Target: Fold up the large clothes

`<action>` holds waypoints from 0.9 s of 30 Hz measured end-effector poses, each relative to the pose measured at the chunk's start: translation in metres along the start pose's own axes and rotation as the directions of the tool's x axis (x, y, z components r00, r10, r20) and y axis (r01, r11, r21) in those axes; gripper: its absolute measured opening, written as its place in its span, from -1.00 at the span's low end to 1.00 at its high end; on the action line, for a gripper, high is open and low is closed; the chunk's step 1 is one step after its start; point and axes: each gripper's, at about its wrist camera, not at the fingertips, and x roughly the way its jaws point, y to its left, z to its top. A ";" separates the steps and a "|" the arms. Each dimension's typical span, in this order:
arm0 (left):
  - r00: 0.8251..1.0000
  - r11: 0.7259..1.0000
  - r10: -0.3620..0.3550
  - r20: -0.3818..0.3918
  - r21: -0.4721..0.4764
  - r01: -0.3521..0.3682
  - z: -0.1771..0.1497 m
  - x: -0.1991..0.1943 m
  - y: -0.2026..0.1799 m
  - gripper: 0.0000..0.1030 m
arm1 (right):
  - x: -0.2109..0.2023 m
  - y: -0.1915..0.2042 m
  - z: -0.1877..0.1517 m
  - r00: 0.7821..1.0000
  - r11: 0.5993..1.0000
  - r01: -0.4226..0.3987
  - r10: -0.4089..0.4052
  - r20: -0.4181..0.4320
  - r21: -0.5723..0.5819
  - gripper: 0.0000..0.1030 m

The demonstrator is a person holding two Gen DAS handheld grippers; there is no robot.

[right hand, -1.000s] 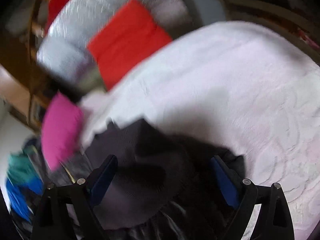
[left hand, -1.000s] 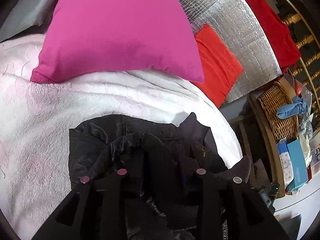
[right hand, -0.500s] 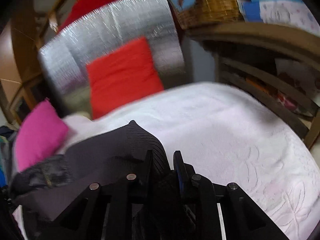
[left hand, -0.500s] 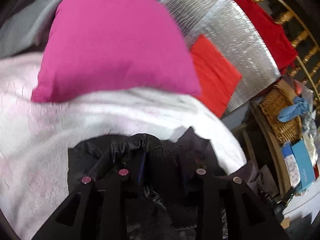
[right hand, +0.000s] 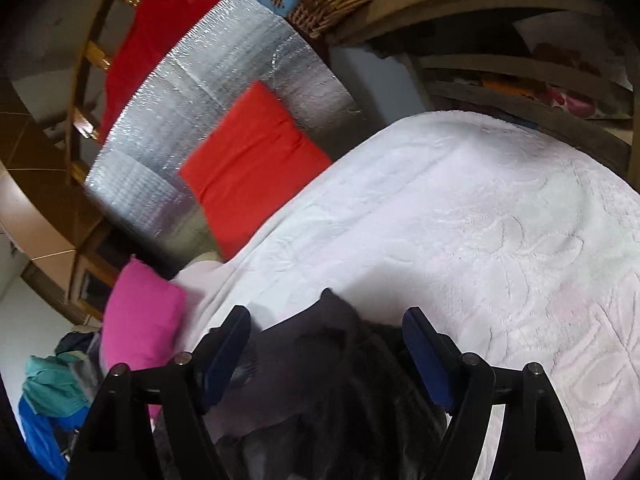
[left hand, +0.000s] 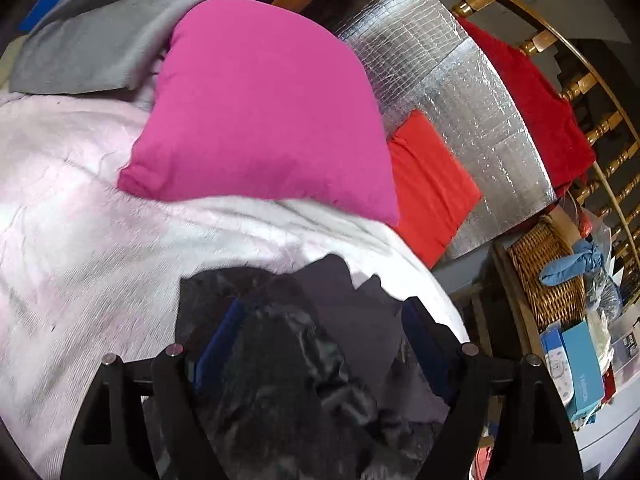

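Note:
A dark grey-black garment [left hand: 304, 344] lies bunched on the white bedspread [left hand: 80, 248]. In the left wrist view my left gripper [left hand: 320, 320] is open, its blue-padded fingers spread wide on either side of the cloth. In the right wrist view the same garment [right hand: 320, 360] lies between the spread fingers of my right gripper [right hand: 326, 324], which is open too. Neither gripper holds the cloth. The lower part of the garment is hidden behind the gripper frames.
A pink pillow [left hand: 260, 108] and a red cushion [left hand: 428, 184] lie at the bed's head against a silver foil panel [left hand: 452, 92]. Grey clothes [left hand: 96, 40] are piled at the far left. A wicker basket [left hand: 548, 272] and boxes stand on a shelf to the right.
Both grippers were shut on the dark garment half a second ago and have opened, letting it go. The cloth has dropped onto the bedspread.

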 end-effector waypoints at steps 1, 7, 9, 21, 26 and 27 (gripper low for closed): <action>1.000 1.000 0.011 -0.012 0.011 -0.010 -0.004 -0.002 -0.002 0.60 | 0.004 0.008 0.003 1.000 1.000 -0.014 0.014 -0.012 0.005 0.57; 0.985 0.977 0.172 -0.031 0.134 -0.167 -0.033 -0.016 -0.005 0.60 | -0.030 0.006 -0.014 0.995 0.999 -0.047 0.047 -0.084 0.011 0.57; 0.978 0.967 0.206 -0.040 0.160 -0.197 -0.044 -0.022 -0.001 0.60 | -0.046 0.001 -0.023 0.993 0.999 -0.052 0.052 -0.104 0.003 0.57; 0.980 0.979 0.179 -0.083 0.115 -0.169 -0.121 -0.098 0.042 0.60 | -0.092 -0.033 -0.118 0.936 0.961 -0.201 0.246 -0.251 0.191 0.58; 0.972 0.969 0.232 -0.024 0.091 -0.229 -0.118 -0.105 0.051 0.60 | -0.116 -0.026 -0.111 0.985 0.990 -0.119 0.127 -0.120 0.075 0.57; 0.967 0.963 0.254 0.006 0.088 -0.254 -0.112 -0.105 0.053 0.60 | -0.119 -0.032 -0.103 0.989 0.991 -0.110 0.117 -0.087 0.080 0.57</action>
